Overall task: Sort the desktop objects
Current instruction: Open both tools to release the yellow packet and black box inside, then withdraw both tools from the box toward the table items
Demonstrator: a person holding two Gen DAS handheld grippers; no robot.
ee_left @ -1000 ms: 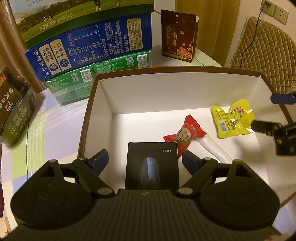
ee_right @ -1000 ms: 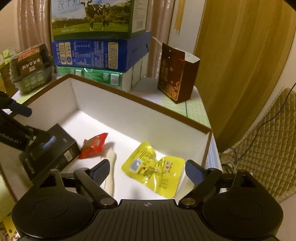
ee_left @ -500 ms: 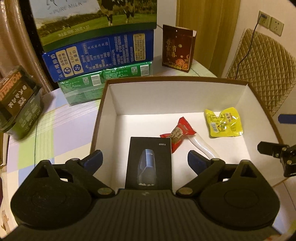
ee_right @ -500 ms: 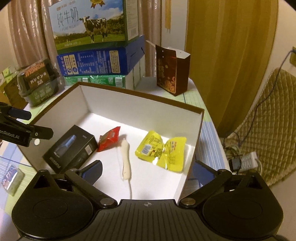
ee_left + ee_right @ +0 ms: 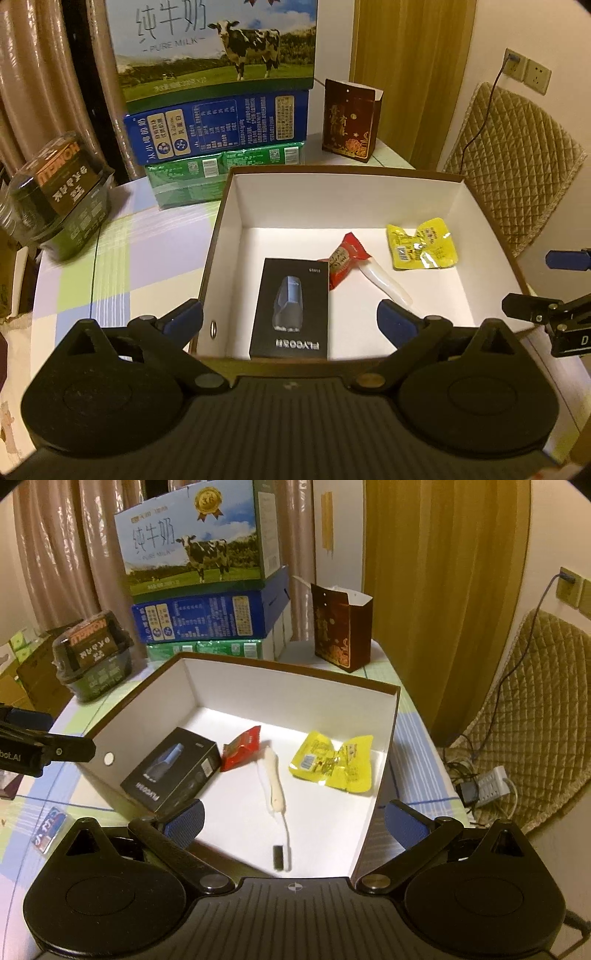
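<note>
Four items lie in the white box (image 5: 229, 206) ahead: black product box (image 5: 291, 306), red snack packet (image 5: 345, 258), yellow packet (image 5: 424, 247), white cable (image 5: 273, 779). Left tongs (image 5: 290, 321) and right tongs (image 5: 293, 821) wide, empty. Small packet (image 5: 50, 830) left of right tongs remains on desk (image 5: 110, 258).

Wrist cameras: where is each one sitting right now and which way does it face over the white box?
Left wrist: above the near edge of the white box, looking down at the black box; its own open left gripper shows, with the right gripper at the right edge.
Right wrist: above the box's near right corner, facing the yellow packet; both grippers show here too.
Shared: red packet, milk cartons.
</note>
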